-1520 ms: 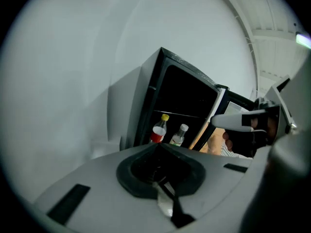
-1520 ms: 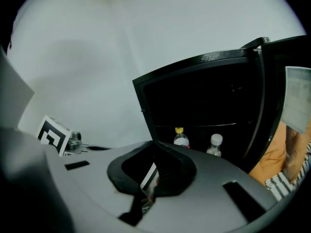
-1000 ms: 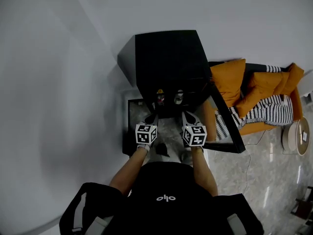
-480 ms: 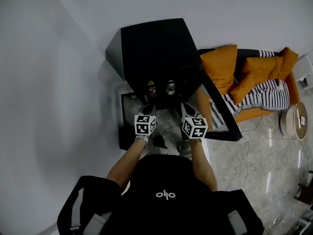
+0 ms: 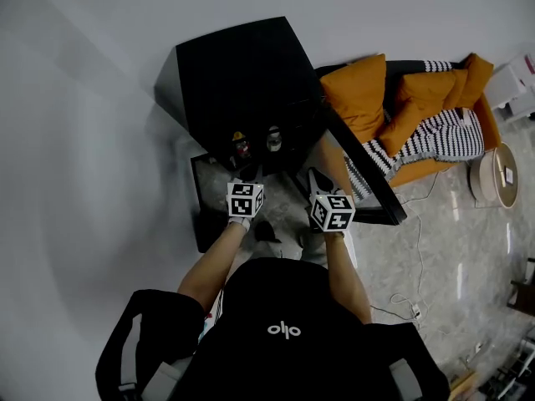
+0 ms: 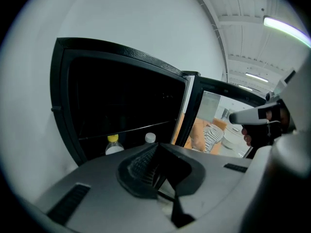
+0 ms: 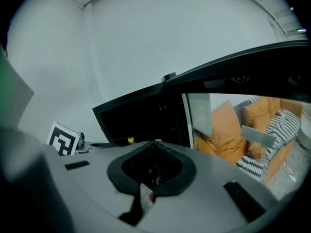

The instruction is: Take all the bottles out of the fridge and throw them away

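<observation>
Left gripper (image 5: 252,176) and right gripper (image 5: 315,179) have neared the fridge (image 5: 242,73), fingers (image 6: 140,167) shut empty, bottles (image 5: 241,146) just ahead.

— What did the room hold?
— A plain pale grey wall (image 5: 75,140), a glossy grey stone-tiled floor (image 5: 451,249), and an orange cushioned sofa (image 5: 355,98) under a black-and-white striped throw (image 5: 435,136), with a round cream side table (image 5: 493,178) near it.
— And the light?
— Long white ceiling strip lights (image 6: 286,27) glowed.

I see only the tops of two bottles (image 6: 112,145); my left gripper (image 6: 158,171) hides the rest, and deeper in the fridge (image 6: 121,96) everything is lost in dark
</observation>
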`<state>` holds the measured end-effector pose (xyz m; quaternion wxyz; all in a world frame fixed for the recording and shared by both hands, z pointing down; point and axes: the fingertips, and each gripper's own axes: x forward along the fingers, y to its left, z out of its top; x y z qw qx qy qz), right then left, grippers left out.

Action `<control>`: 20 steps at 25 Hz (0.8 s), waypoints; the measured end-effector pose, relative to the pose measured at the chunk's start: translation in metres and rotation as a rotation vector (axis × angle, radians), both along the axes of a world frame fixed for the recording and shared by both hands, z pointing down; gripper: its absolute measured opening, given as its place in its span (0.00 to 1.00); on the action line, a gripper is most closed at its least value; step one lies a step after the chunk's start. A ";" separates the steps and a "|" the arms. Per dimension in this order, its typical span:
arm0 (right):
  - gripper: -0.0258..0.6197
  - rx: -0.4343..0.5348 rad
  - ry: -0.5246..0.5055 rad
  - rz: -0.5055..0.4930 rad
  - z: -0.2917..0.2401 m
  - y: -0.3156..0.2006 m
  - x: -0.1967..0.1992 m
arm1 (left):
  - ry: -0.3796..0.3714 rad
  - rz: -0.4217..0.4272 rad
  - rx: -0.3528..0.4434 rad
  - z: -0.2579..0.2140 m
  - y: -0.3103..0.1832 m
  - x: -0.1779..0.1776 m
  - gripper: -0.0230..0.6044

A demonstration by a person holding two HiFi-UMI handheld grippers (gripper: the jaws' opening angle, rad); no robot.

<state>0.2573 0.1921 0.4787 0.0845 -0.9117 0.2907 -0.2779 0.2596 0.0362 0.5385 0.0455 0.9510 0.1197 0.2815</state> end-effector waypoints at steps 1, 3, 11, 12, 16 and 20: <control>0.04 -0.004 -0.002 0.009 0.001 0.004 0.000 | -0.001 0.009 0.004 0.002 0.003 0.004 0.05; 0.04 -0.010 -0.007 0.028 0.002 0.013 0.001 | -0.003 0.024 0.011 0.006 0.008 0.012 0.05; 0.04 -0.026 -0.012 0.057 0.011 0.030 0.005 | -0.028 0.075 0.025 0.024 0.025 0.034 0.05; 0.04 -0.027 -0.008 0.055 0.014 0.029 0.007 | -0.032 0.080 0.024 0.029 0.027 0.037 0.07; 0.04 -0.031 0.013 0.044 0.030 0.025 0.014 | -0.030 0.107 0.033 0.052 0.035 0.048 0.22; 0.04 -0.044 0.039 0.030 0.055 0.025 0.023 | -0.013 0.120 0.051 0.083 0.044 0.063 0.37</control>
